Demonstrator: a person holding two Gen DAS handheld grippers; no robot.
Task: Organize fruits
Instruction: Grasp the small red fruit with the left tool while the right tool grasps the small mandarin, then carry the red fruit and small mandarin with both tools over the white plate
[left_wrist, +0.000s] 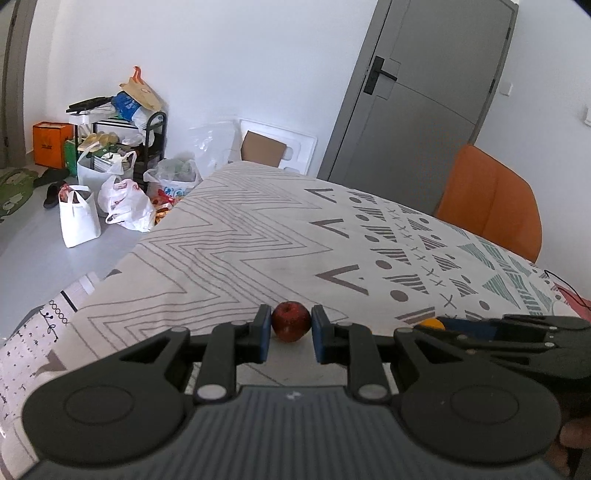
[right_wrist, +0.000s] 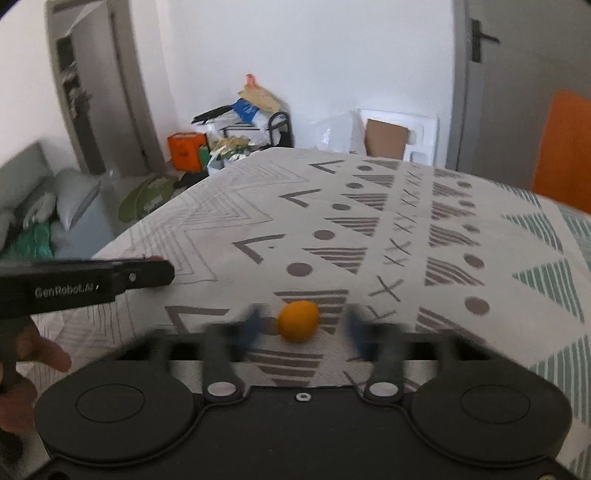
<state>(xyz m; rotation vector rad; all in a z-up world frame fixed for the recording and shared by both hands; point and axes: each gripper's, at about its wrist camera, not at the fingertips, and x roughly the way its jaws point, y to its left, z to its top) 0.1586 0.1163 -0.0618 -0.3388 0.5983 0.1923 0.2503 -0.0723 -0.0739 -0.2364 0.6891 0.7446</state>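
Note:
A red apple (left_wrist: 291, 320) sits between the blue pads of my left gripper (left_wrist: 291, 326), which is shut on it just above the patterned tablecloth (left_wrist: 240, 240). A small orange fruit (right_wrist: 297, 320) lies on the cloth between the fingers of my right gripper (right_wrist: 303, 326). Those fingers are blurred, and a gap shows on each side of the fruit, so the gripper is open. The left wrist view shows the same orange fruit (left_wrist: 432, 324) at the tip of the right gripper, low on the right. The left gripper's finger (right_wrist: 147, 275) reaches in from the left edge of the right wrist view.
An orange chair (left_wrist: 491, 199) stands at the table's far right side, with a grey door (left_wrist: 417, 110) behind it. Bags and a loaded rack (left_wrist: 110, 147) crowd the floor beyond the table's left edge. A person's hand (right_wrist: 33, 354) holds the left gripper.

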